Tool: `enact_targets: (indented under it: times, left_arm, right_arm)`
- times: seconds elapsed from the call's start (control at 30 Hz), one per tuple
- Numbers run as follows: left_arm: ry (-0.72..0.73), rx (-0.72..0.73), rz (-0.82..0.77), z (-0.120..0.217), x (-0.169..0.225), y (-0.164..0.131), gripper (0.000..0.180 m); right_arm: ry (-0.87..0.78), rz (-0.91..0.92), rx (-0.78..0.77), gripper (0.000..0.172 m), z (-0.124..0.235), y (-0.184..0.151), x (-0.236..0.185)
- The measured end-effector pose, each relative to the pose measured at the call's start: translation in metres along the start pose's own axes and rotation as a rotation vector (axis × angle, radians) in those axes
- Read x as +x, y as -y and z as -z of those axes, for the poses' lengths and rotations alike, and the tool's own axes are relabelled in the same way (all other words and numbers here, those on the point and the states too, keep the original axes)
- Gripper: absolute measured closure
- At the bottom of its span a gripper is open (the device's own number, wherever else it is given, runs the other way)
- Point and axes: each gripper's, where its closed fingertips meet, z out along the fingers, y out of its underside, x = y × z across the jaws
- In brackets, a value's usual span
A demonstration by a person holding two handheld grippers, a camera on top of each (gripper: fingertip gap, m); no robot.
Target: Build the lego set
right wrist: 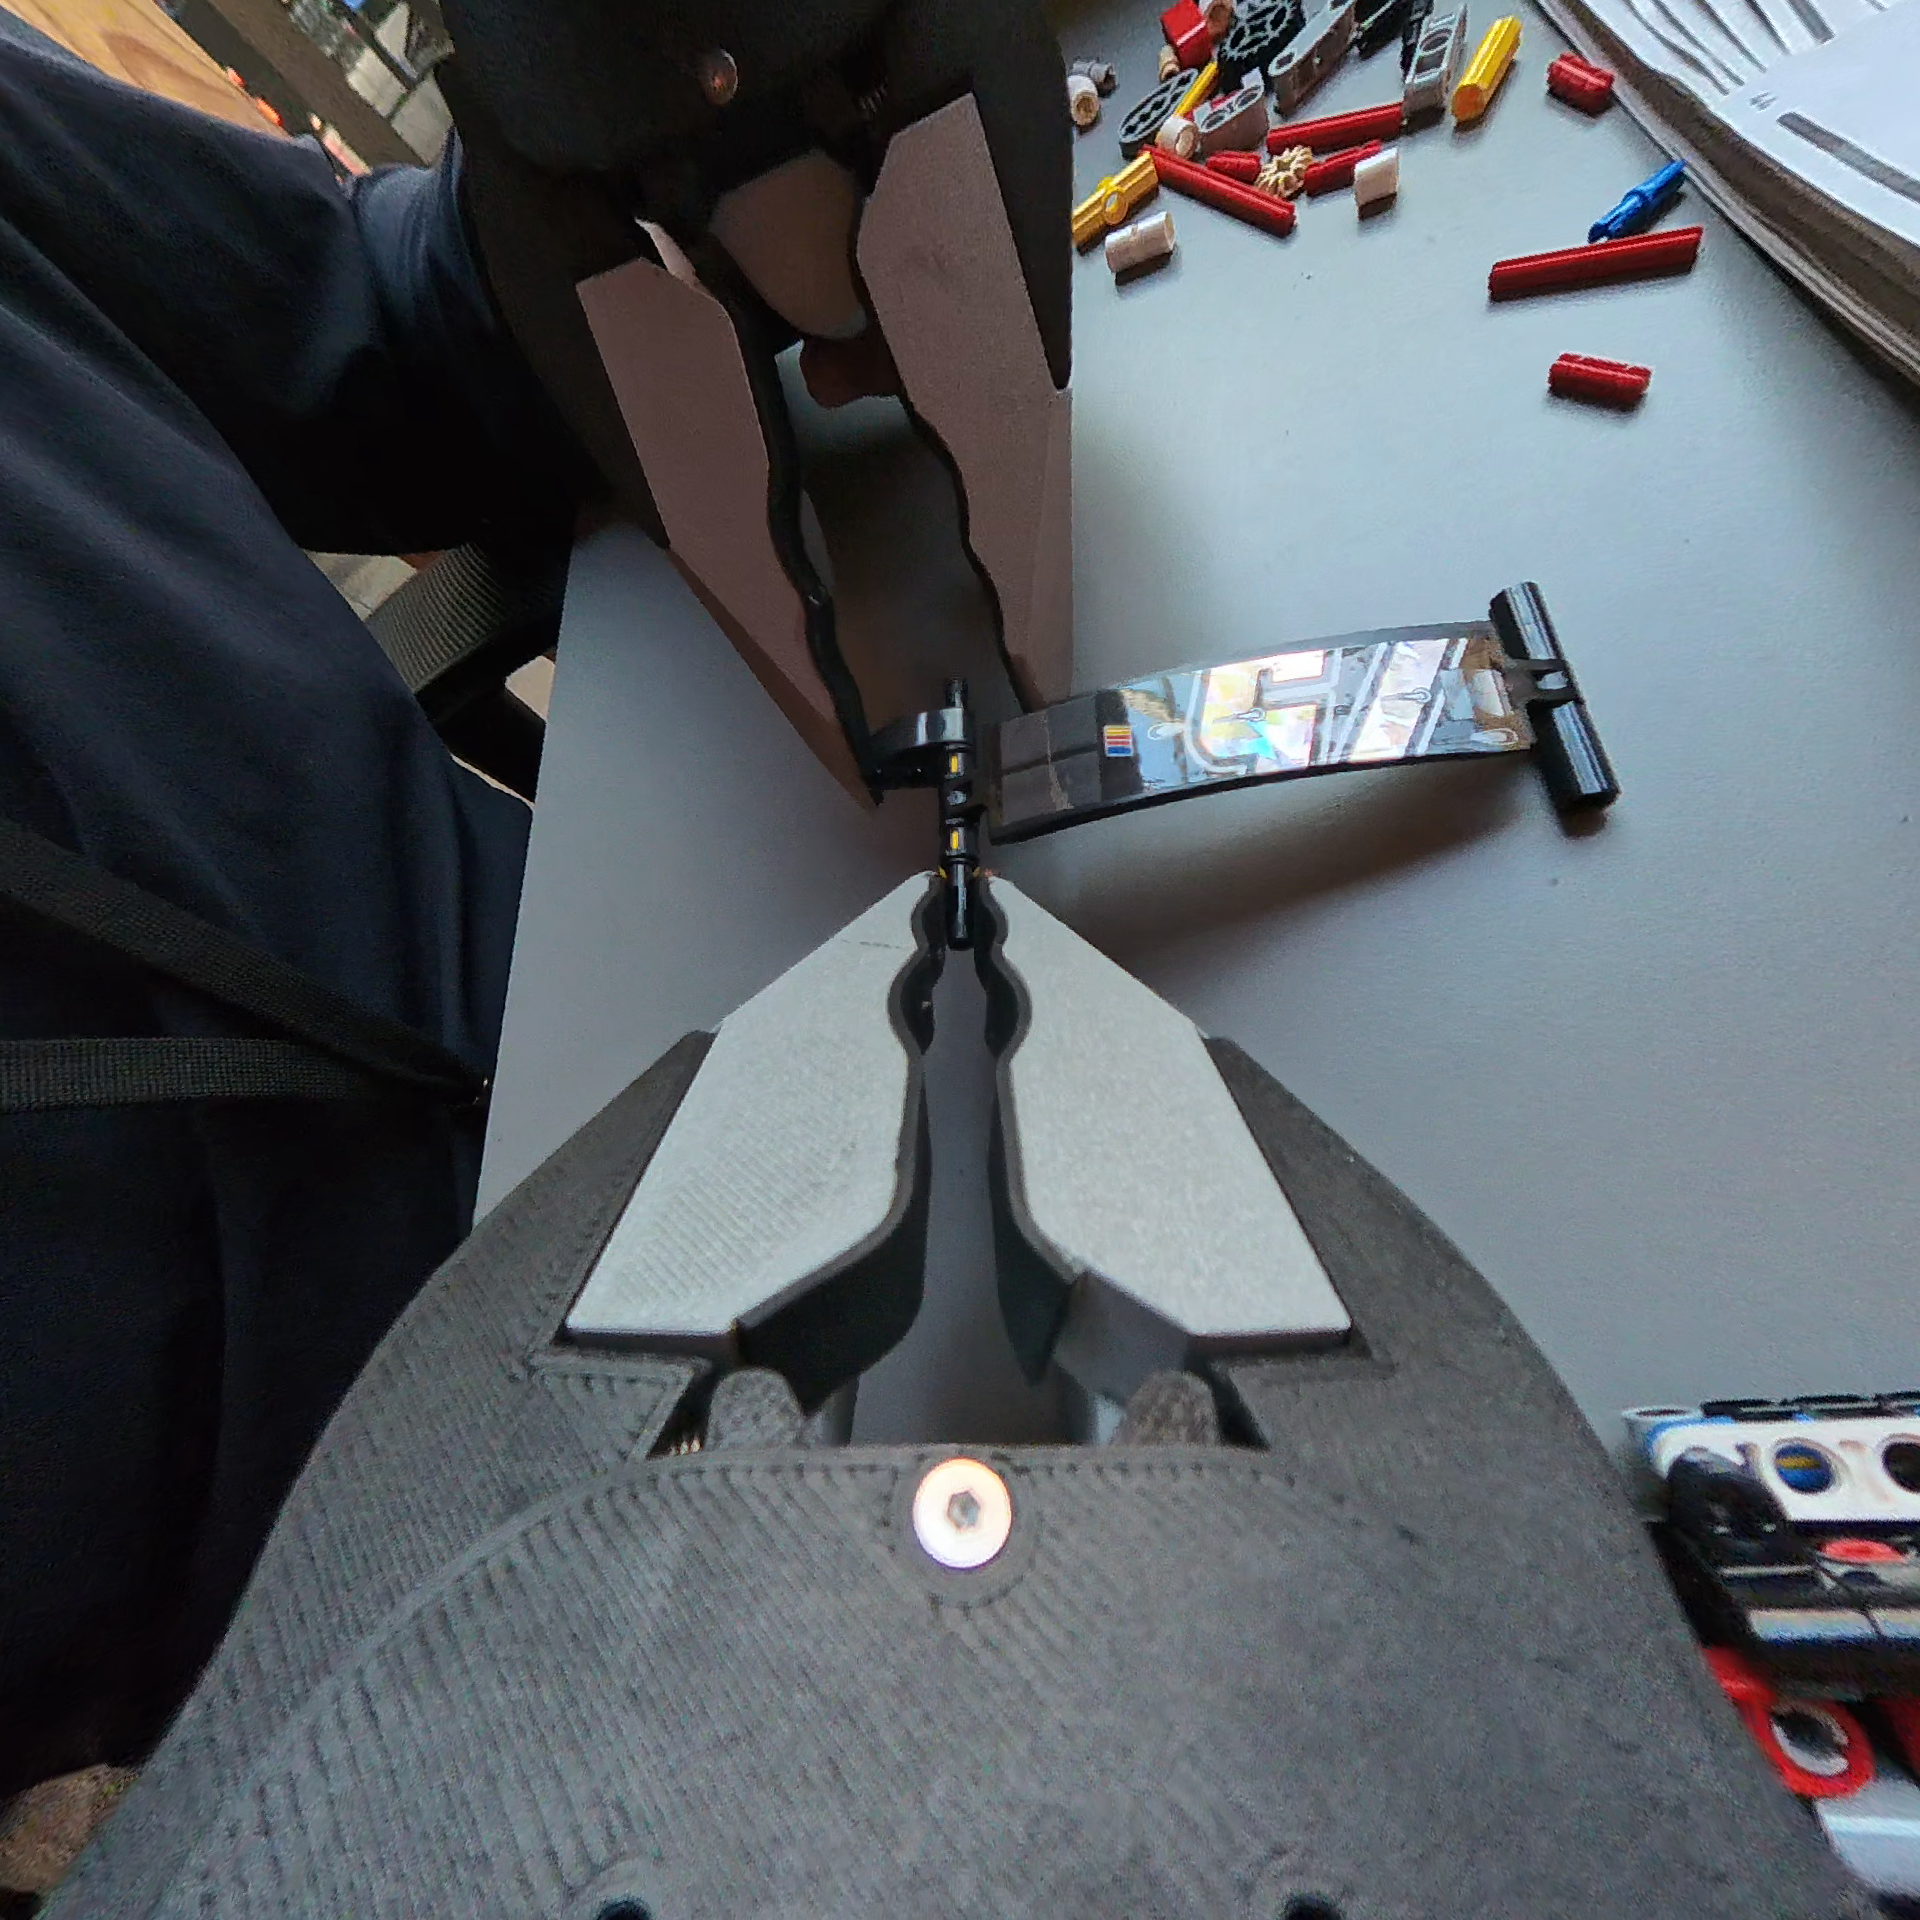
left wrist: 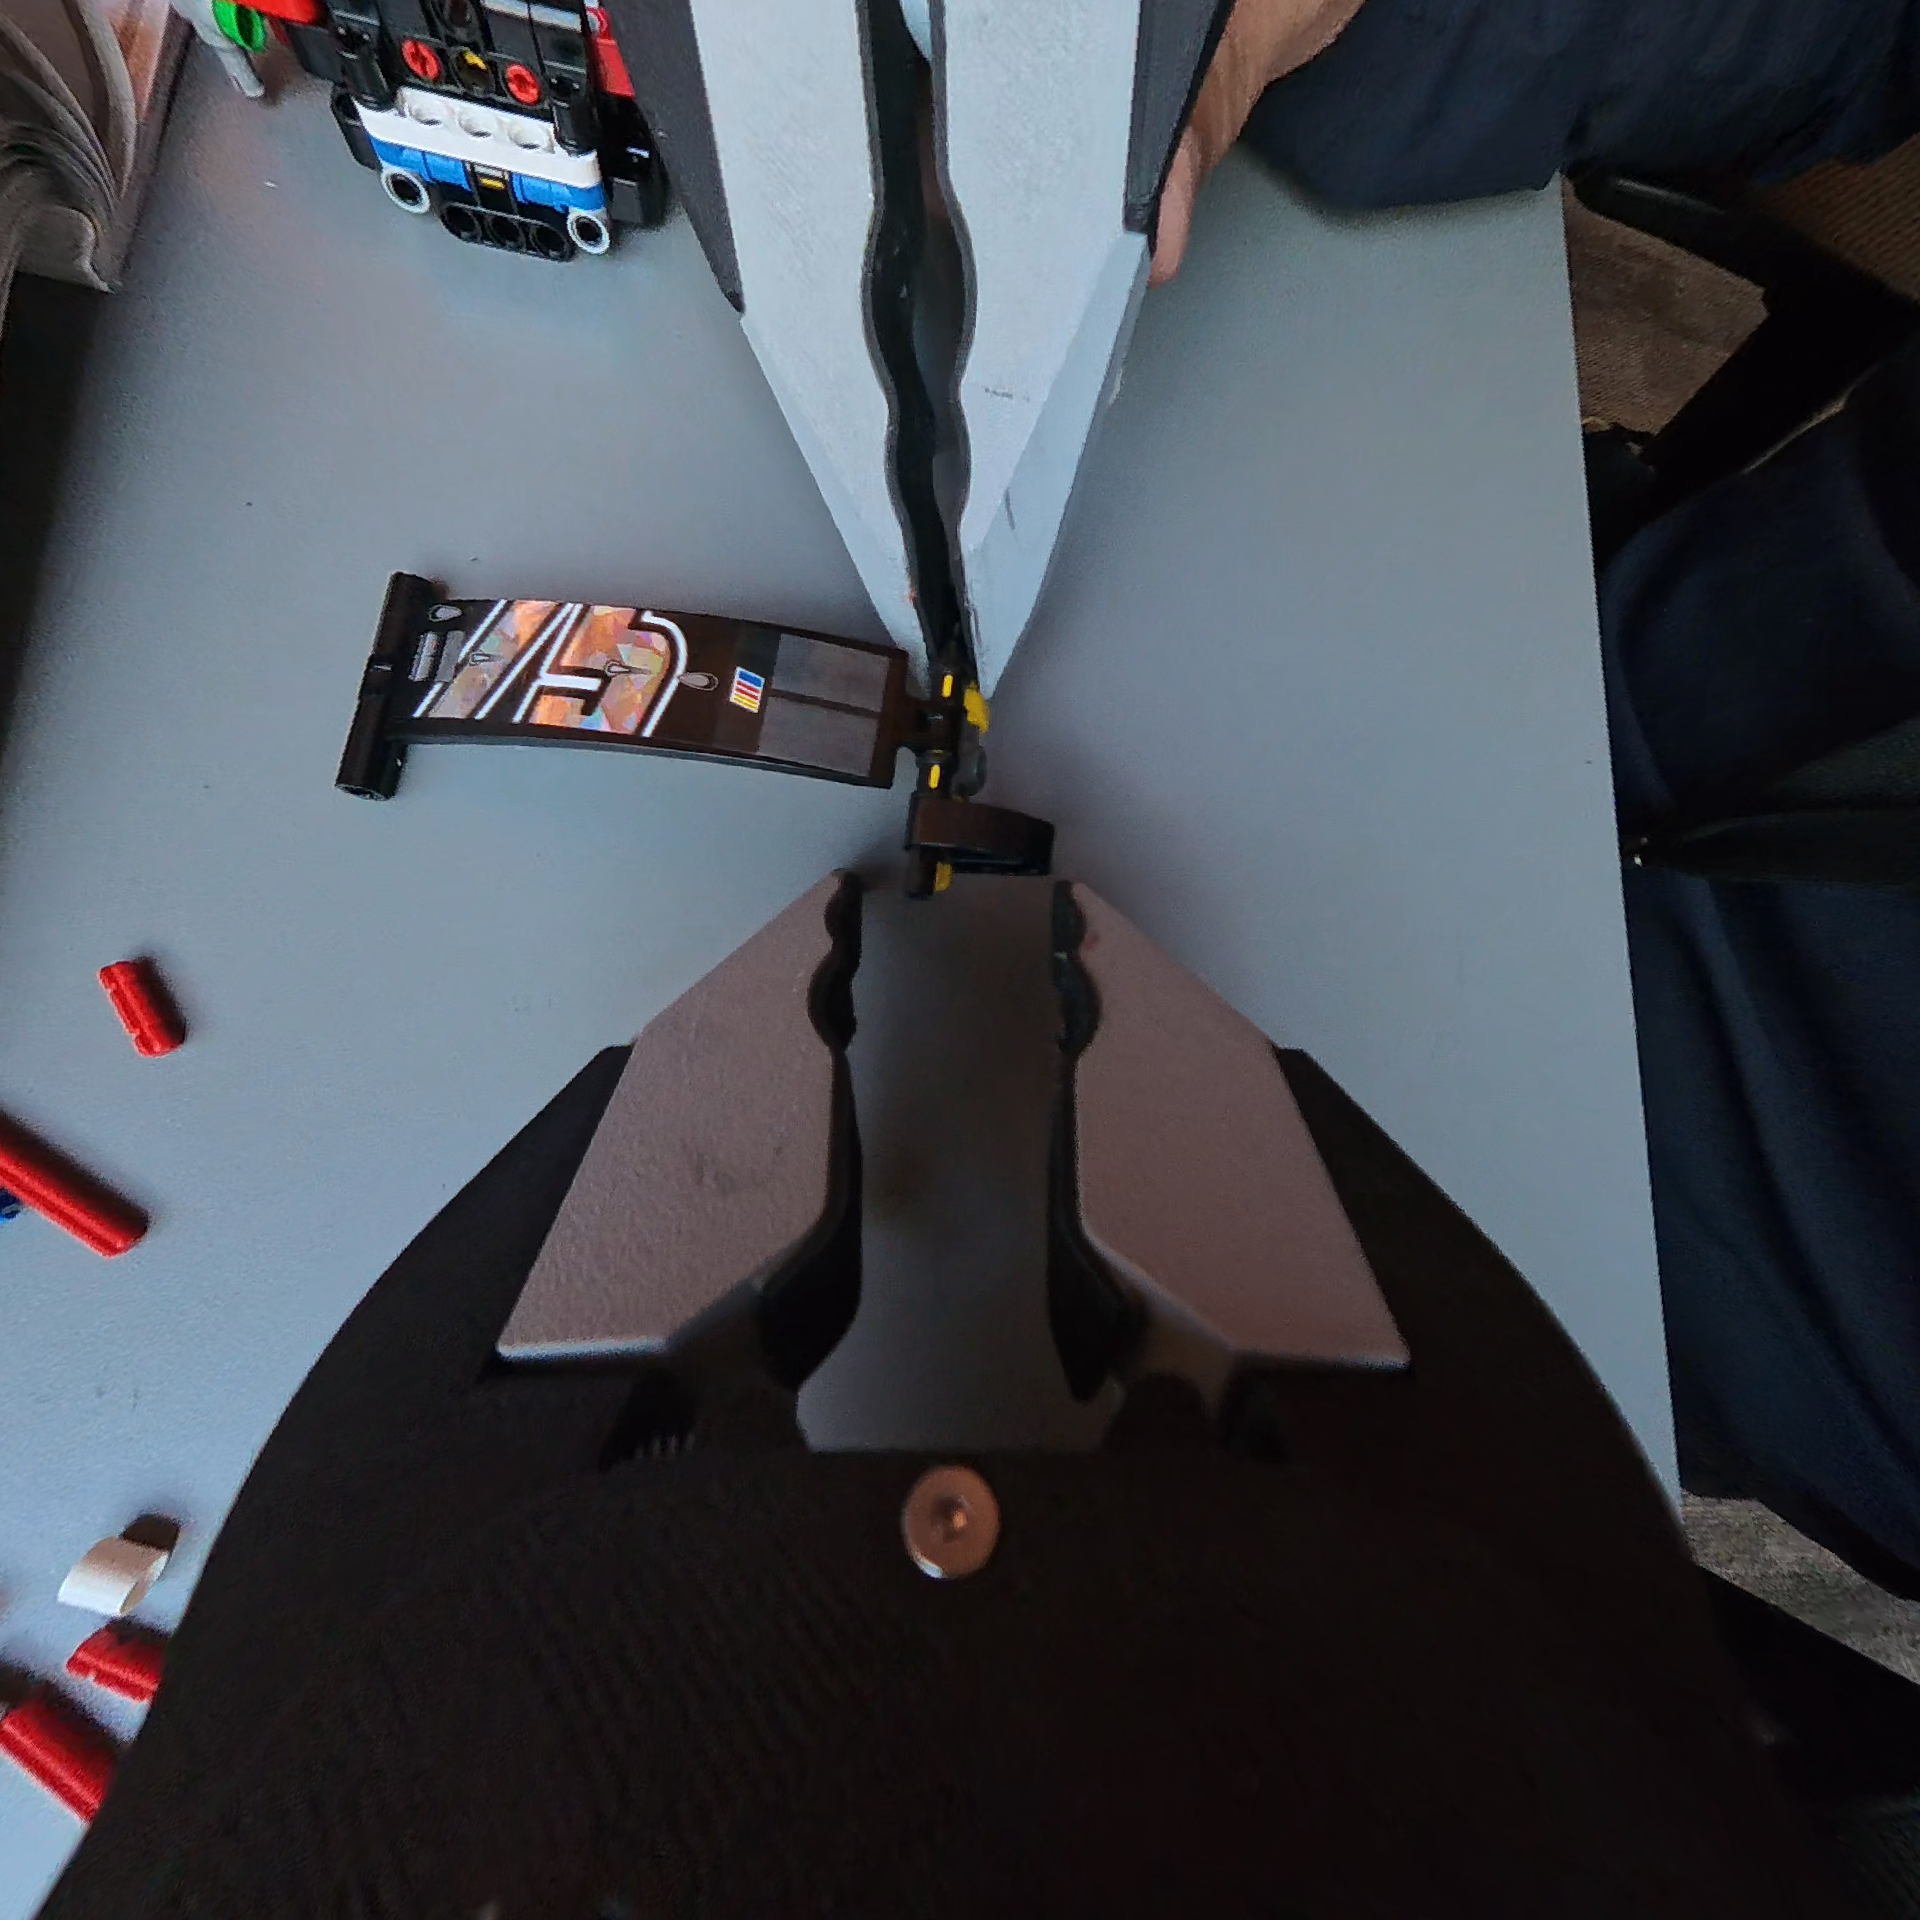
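The right tongs were pinched shut on a thin black axle at the end of a black curved panel, which lay on the grey tabletop. The left tongs stood open and bare, tips just beside a small black connector on that axle. Red pins lay further left, a brick assembly beyond.

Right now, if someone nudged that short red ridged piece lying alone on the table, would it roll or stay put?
The short red piece looks cylindrical and lies on its side, so it would probably roll. It seems small plastic, likely light and stiff. The smooth grey table offers little to stop it.
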Motion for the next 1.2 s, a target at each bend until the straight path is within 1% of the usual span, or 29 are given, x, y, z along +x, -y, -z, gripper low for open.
enact_targets:
  times: [0.17,0.23,0.3,0.43,0.67,0.8,0.87,0.9,0.97,1.0,1.03,1.1,1.17,1.2]
  left_arm:
    - [-0.067,0.027,0.024,-0.004,0.009,0.004,0.145]
    - [-0.08,0.036,0.026,-0.007,0.012,0.006,0.148]
    - [-0.064,0.036,0.027,-0.008,0.01,0.006,0.156]
    - [-0.08,0.039,0.042,-0.007,0.011,0.006,0.157]
    - [-0.072,0.03,0.035,-0.007,0.011,0.004,0.157]
    - [-0.074,0.025,0.036,-0.005,0.011,0.003,0.157]
    - [-0.073,0.022,0.039,-0.004,0.01,0.002,0.157]
    - [-0.066,0.018,0.04,-0.003,0.008,0.002,0.156]
    - [-0.049,0.013,0.038,0.0,0.005,0.001,0.151]
    - [-0.047,0.019,0.039,0.002,0.005,0.002,0.151]
    - [-0.048,0.031,0.041,0.006,0.005,0.004,0.15]
    - [-0.027,0.078,0.038,0.015,0.0,0.012,0.15]
    - [0.062,0.156,0.062,0.029,-0.02,0.026,0.15]
    - [0.104,0.186,0.09,0.036,-0.03,0.033,0.147]
  right_arm:
    - [-0.01,0.008,-0.01,0.17,-0.001,-0.001,0.0]
    - [-0.011,0.012,-0.012,0.17,-0.001,-0.001,0.0]
    - [-0.01,0.021,-0.015,0.17,-0.002,-0.002,-0.001]
    - [-0.015,0.039,-0.012,0.168,-0.001,-0.001,-0.002]
    - [0.021,0.038,0.066,0.162,0.007,0.008,-0.006]
    - [-0.002,0.105,0.123,0.159,0.018,0.015,-0.008]
    - [-0.073,0.171,0.19,0.159,0.035,0.025,-0.004]
    - [-0.127,0.2,0.241,0.16,0.049,0.033,0.001]
    - [-0.31,0.205,0.341,0.158,0.089,0.05,0.028]
    - [-0.404,0.172,0.368,0.158,0.112,0.055,0.047]
    - [-0.474,0.123,0.366,0.158,0.134,0.057,0.066]
    - [-0.585,0.015,0.306,0.16,0.171,0.055,0.106]
    - [-0.654,-0.07,0.202,0.159,0.192,0.049,0.145]
    - [-0.655,-0.111,0.135,0.163,0.192,0.044,0.161]
